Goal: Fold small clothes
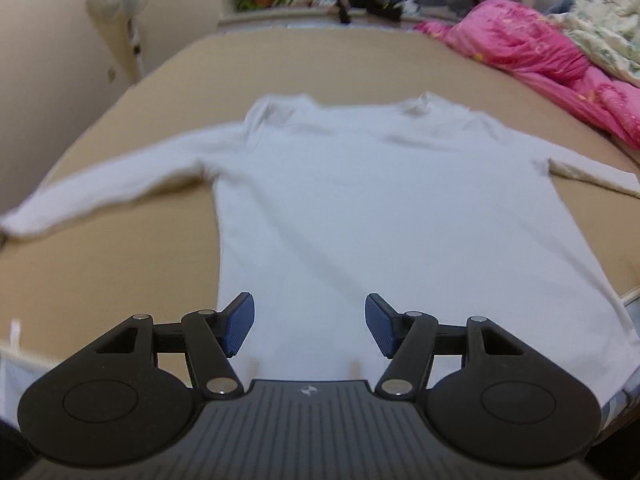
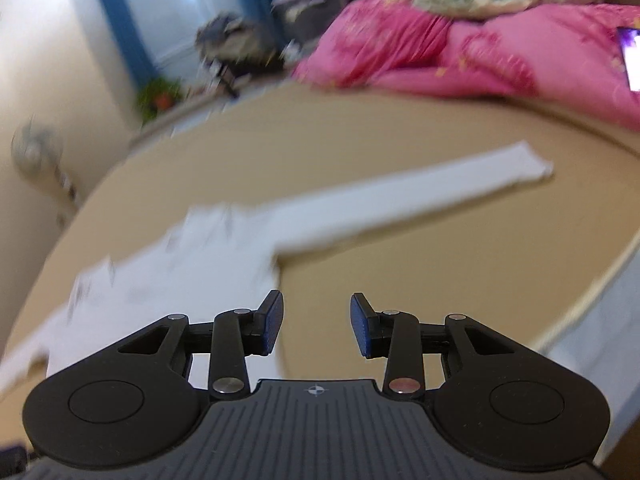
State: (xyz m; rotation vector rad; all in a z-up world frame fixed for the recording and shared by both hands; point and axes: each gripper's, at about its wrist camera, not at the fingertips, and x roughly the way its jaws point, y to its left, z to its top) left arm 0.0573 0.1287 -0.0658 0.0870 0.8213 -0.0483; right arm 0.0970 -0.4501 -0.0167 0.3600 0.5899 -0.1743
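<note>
1. Evidently, no fold has been made: the white shirt (image 1: 360,208) is spread flat on the tan bed (image 1: 120,272), sleeves out.
2. Nothing is held; the left gripper (image 1: 310,326) is spread wide, the right gripper (image 2: 317,326) narrower.

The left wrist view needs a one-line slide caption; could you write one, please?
Open left gripper over the hem of a white long-sleeved shirt spread flat on a tan bed.

The left wrist view looks down from close above the hem of the white shirt (image 1: 360,208), facing along it toward the collar. The right wrist view, blurred and tilted, sits beside the shirt's (image 2: 180,256) edge, facing its outstretched sleeve. Both share the shirt and the pink quilt (image 1: 540,52) beyond it.
</note>
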